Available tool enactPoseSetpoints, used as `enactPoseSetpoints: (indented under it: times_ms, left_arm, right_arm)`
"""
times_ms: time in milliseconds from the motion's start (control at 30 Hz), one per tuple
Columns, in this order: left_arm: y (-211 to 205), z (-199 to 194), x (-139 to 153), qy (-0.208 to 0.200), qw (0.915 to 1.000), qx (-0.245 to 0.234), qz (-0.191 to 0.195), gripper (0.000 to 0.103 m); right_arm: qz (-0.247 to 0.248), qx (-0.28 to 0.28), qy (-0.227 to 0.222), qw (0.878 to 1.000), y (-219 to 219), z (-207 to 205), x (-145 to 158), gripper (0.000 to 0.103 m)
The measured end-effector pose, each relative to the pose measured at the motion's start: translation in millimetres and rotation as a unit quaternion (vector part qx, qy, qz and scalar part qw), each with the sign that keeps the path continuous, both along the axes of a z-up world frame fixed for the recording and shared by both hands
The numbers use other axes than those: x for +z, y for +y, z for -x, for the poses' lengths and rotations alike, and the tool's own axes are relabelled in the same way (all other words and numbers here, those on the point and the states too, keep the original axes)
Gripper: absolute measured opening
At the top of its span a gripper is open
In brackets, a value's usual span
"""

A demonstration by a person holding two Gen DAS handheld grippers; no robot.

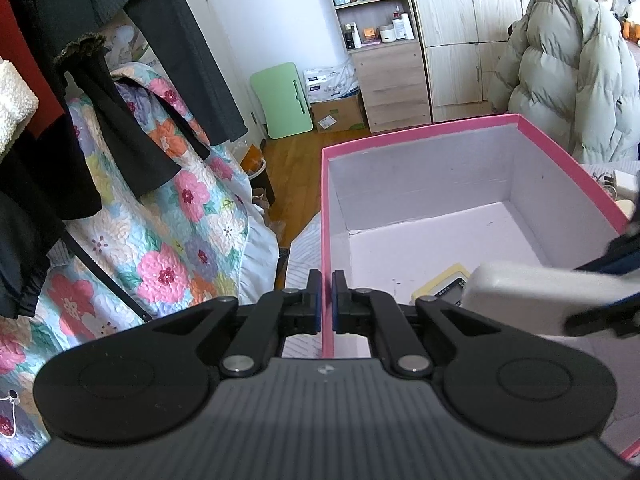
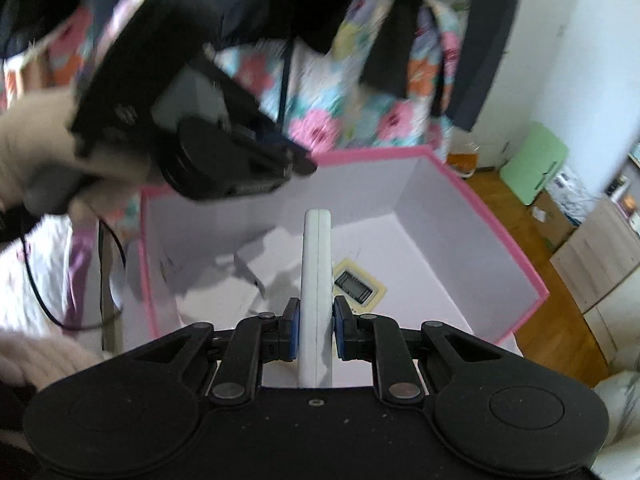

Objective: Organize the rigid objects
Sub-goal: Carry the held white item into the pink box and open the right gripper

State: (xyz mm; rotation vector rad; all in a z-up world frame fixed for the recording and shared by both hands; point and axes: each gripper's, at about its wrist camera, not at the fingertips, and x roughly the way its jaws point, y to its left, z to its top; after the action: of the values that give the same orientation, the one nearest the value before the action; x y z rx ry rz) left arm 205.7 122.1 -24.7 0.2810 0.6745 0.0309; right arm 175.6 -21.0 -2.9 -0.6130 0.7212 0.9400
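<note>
- Holding the largest item steady is the first condition met: the pink box [image 1: 420, 136] stands open, and the left gripper [image 1: 327, 300] is closed on its near wall, the pink rim running between the two pads.
- Inside the box, one object is already stowed — a small cream-edged device with a display [image 2: 358, 285] lies flat on the floor, near the front wall.
- A second object is in transit: the white slab-shaped item [image 2: 317, 280] is pinched edge-on by the right gripper [image 2: 316, 330], its pads pressed on both flat faces, and it hangs above the box interior without touching the floor.
- Judged status: one item placed, one about to be placed; further loose objects cannot be confirmed from these views.
- Pose — both grippers point downward into the box; the right one enters from the side opposite the left gripper's hold.
- A hand in a pale fuzzy sleeve [image 2: 36, 140] carries the left tool.
</note>
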Motion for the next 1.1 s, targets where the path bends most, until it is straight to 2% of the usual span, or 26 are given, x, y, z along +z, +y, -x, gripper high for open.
enactPoseSetpoints:
  times_ms: [333,600,667,733,800,867,967,1100]
  left_arm:
    - [2.9,1.2,0.3,0.003,1.0,-0.001,0.004,0.003]
    - [3.8,1.3,0.6,0.003,1.0,0.0,0.003,0.003]
    - [3.9,1.3,0.7,0.003,1.0,0.0,0.004,0.003]
    - [3.8,1.2,0.8,0.003,1.0,0.0,0.003,0.003]
    - [3.9,1.2,0.8,0.003,1.0,0.0,0.004,0.003]
    - [4.0,1.6,0.9,0.003,1.0,0.0,0.004,0.003]
    - [6.0,-0.1,0.9,0.003,1.0,0.001,0.003,0.003]
    - [7.9,-1.2,0.8,0.004,1.0,0.002,0.003,0.003]
  right_arm:
    - [0.074,0.103,-0.008,0.992,15.1,-11.4,-25.9,0.02]
    - [0.111,0.097,-0.034,0.989,21.8,-9.8,-36.1,0.02]
    - [0.087,0.094,-0.01,0.992,16.2,-11.0,-30.9,0.025]
    - [0.045,0.082,0.041,0.995,6.4,-17.7,-21.8,0.034]
    - [0.008,0.06,0.061,0.996,-5.5,-22.7,-13.3,0.036]
    - [-0.024,0.039,0.066,0.997,-19.0,-23.7,-4.3,0.038]
    - [-0.092,0.017,0.046,0.995,-47.5,-16.0,14.6,0.052]
    - [-0.131,-0.045,0.027,0.99,-84.6,-2.9,33.5,0.056]
